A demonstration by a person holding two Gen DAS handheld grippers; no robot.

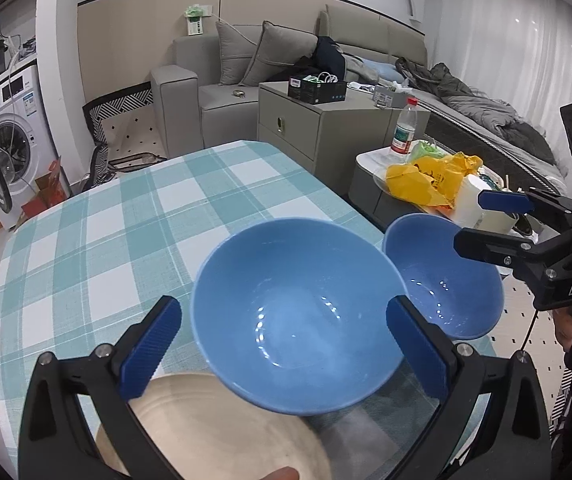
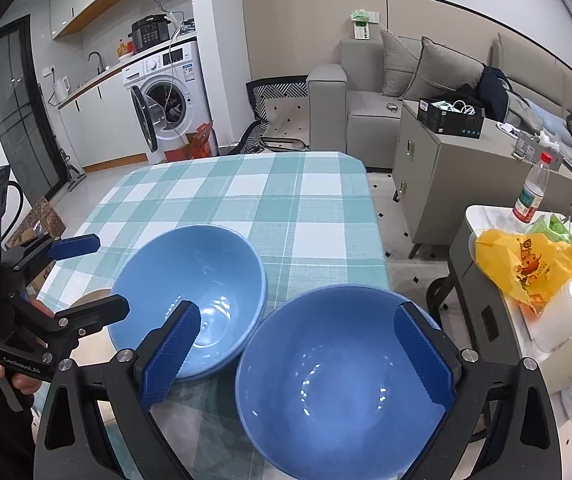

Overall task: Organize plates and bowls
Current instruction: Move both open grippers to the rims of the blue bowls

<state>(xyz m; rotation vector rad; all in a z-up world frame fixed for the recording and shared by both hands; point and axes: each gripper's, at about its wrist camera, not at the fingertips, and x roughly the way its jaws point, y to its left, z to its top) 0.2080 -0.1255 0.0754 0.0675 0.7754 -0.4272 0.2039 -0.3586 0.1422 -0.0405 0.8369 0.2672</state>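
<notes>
Blue bowl [image 1: 297,316] between open left hand-held gripper [image 1: 286,346]

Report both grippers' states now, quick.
Left gripper: open, jaws wide around a blue bowl, pads apparently off it.
Right gripper: open, jaws wide around the other blue bowl, apparently not gripping.

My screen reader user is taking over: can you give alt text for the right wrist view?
Open right tongs frame a blue bowl on a teal checked tablecloth, pads not pressing it. A second blue bowl sits just to its left, with the left tongs beside it, also open.
</notes>
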